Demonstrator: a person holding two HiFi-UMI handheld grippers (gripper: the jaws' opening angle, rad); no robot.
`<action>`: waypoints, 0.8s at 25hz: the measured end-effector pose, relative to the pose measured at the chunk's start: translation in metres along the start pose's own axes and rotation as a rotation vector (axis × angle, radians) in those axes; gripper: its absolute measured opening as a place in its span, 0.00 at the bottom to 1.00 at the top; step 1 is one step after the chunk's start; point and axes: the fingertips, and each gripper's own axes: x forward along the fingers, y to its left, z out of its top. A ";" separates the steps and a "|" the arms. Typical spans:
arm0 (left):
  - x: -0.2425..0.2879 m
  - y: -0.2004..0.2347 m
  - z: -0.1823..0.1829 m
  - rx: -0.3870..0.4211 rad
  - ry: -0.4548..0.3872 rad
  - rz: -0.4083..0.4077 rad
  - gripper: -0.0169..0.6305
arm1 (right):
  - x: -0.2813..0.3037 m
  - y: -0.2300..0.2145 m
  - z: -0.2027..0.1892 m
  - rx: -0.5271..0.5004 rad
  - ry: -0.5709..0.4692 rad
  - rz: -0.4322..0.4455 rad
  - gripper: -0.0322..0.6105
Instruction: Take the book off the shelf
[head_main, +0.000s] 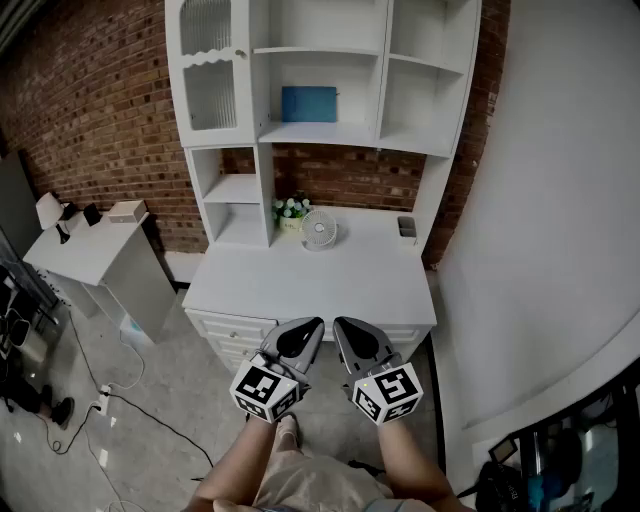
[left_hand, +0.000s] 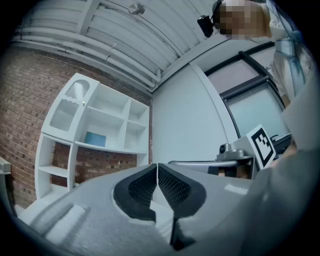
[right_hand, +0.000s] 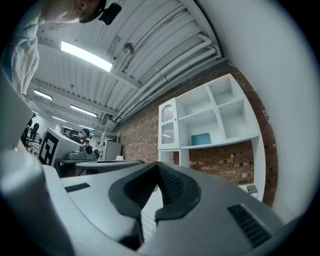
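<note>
One white shelf (head_main: 380, 80) at twelve o'clock holds the blue book (head_main: 309, 103), face-out in its middle bay. It is probably stiff, light and slick-covered, best pinched at a side edge. Left gripper (head_main: 303, 338) and right gripper (head_main: 357, 340), at six o'clock, are closed and empty.

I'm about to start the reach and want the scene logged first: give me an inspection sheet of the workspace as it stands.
Surface: white desk top, under the shelf unit.
Job's things: blue book upright in the middle compartment, untouched.
Clutter: small fan, flower pot and a small dark object along the back of the desk.
Grippers: left gripper and right gripper both shut, empty, side by side at the desk's front edge.
Cables: cable and power strip on the floor at left.
Surroundings: brick wall behind; white side table at left with small things on it.
</note>
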 end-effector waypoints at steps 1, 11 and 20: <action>0.000 0.000 0.000 0.000 0.000 0.000 0.05 | 0.000 0.000 -0.001 0.000 0.000 -0.001 0.07; 0.003 0.006 -0.003 -0.006 0.011 0.001 0.05 | 0.005 -0.002 -0.003 0.004 0.013 0.002 0.07; 0.011 0.014 -0.010 -0.019 0.022 0.000 0.05 | 0.016 -0.004 -0.006 0.005 0.006 0.022 0.08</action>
